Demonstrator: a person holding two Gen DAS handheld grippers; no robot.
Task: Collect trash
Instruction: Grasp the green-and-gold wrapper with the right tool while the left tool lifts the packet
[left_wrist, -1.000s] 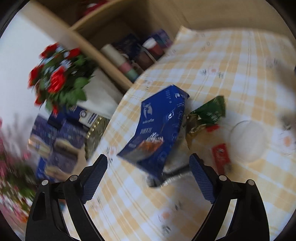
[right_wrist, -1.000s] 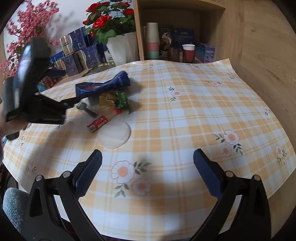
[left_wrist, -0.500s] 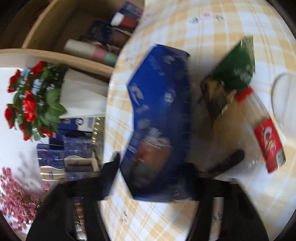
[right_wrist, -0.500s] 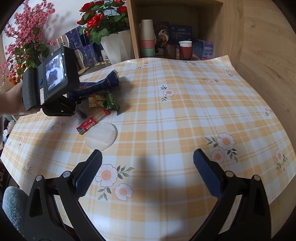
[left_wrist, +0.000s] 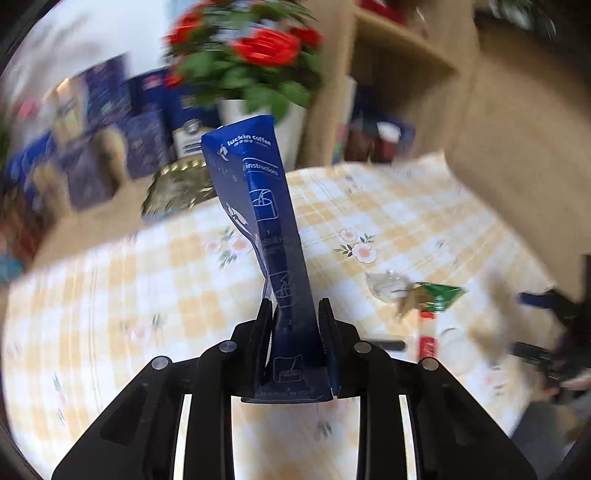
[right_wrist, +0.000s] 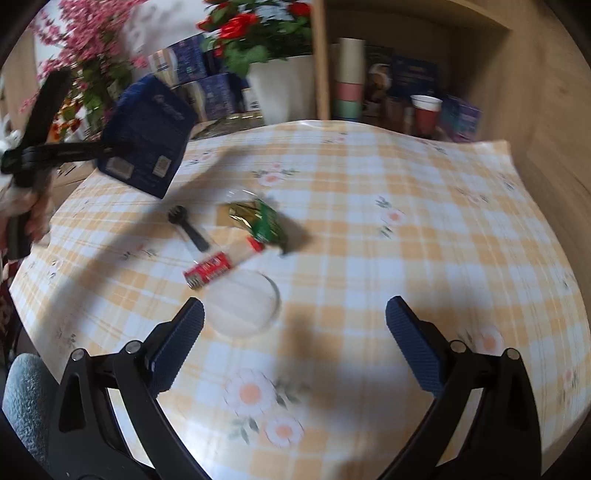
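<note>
My left gripper is shut on a blue coffee box and holds it up above the table; the box also shows in the right wrist view, lifted at the left. On the checked tablecloth lie a green and gold wrapper, a red and clear packet, a black plastic fork and a clear round lid. My right gripper is open and empty, just above the table near the lid.
A white pot of red flowers, blue boxes and pink blossoms stand behind the table. A wooden shelf holds stacked cups and a red cup. A wooden wall is at the right.
My left gripper closed on the blue box and lifted it off the table, uncovering the fork. My right gripper moved closer to the trash pile.
</note>
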